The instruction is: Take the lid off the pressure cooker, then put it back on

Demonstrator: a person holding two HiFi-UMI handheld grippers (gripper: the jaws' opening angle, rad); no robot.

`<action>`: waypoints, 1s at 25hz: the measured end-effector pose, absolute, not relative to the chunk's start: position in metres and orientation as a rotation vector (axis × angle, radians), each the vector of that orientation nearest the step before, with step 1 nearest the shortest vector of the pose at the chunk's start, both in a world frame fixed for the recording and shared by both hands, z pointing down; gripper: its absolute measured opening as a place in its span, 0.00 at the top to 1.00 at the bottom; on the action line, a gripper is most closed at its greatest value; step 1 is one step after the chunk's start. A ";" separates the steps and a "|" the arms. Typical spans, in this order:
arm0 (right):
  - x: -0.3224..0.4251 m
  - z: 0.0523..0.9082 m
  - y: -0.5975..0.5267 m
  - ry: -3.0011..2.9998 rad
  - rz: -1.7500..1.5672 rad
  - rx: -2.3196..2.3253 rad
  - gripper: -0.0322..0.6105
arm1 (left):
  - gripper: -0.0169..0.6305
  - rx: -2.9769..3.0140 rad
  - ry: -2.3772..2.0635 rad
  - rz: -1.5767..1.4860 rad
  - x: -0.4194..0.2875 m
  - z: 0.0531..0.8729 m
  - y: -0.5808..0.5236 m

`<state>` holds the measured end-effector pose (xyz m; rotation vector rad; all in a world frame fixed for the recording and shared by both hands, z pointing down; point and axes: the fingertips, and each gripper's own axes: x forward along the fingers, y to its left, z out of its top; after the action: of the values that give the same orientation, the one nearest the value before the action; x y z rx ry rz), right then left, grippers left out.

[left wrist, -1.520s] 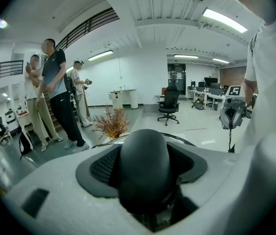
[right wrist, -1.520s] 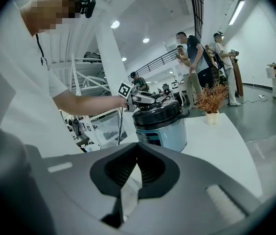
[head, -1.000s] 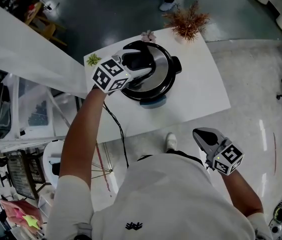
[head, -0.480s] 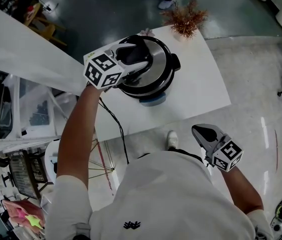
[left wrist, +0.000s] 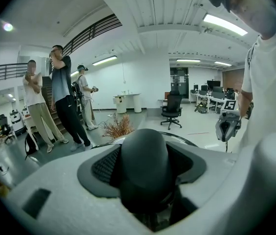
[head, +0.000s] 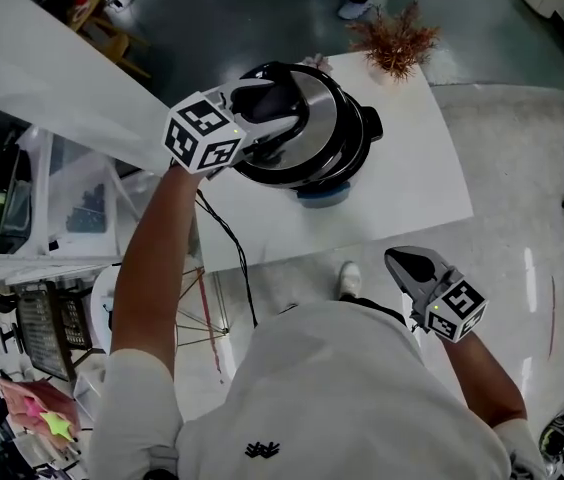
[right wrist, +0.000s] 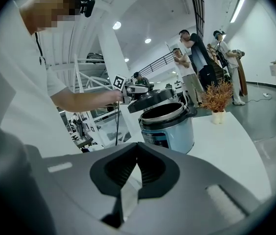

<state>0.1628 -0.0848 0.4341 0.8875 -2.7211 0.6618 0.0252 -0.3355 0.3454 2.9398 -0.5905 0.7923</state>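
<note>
The lid (head: 314,118) is a round dome of shiny steel with a dark rim, topped by a smooth, rounded black knob (left wrist: 144,160). The left gripper (head: 267,113), white with ribbed dark pads, is clamped on that knob, so the lid hangs at its tip in the upper middle of the head view. The grey right gripper (head: 410,266) sits at lower right, well apart from the lid, its jaws together on nothing. Its own view shows what the head view hides: the lid is tilted above the uncovered metal rim of the pale blue pressure cooker (right wrist: 169,129), which stands on the white table (right wrist: 231,136). The left gripper view shows only the knob filling its jaws.
</note>
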 end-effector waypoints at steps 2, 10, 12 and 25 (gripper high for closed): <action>0.156 0.434 -0.085 -2.728 0.658 0.865 0.93 | 0.53 2.932 -0.617 0.789 0.013 0.343 -0.333; 0.120 0.432 -0.082 -2.744 0.641 0.740 0.93 | 0.53 2.880 -0.747 0.765 -0.047 0.338 -0.317; 0.111 0.431 -0.083 -2.748 0.632 0.711 0.93 | 0.53 2.864 -0.782 0.758 -0.064 0.337 -0.313; 0.048 0.429 -0.078 -2.762 0.593 0.566 0.93 | 0.53 2.781 -0.946 0.749 -0.164 0.341 -0.279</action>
<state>0.0476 -0.0775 0.4288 0.5656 -2.7616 0.5928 -0.1645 -0.2790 0.3410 2.7813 -0.9465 0.7494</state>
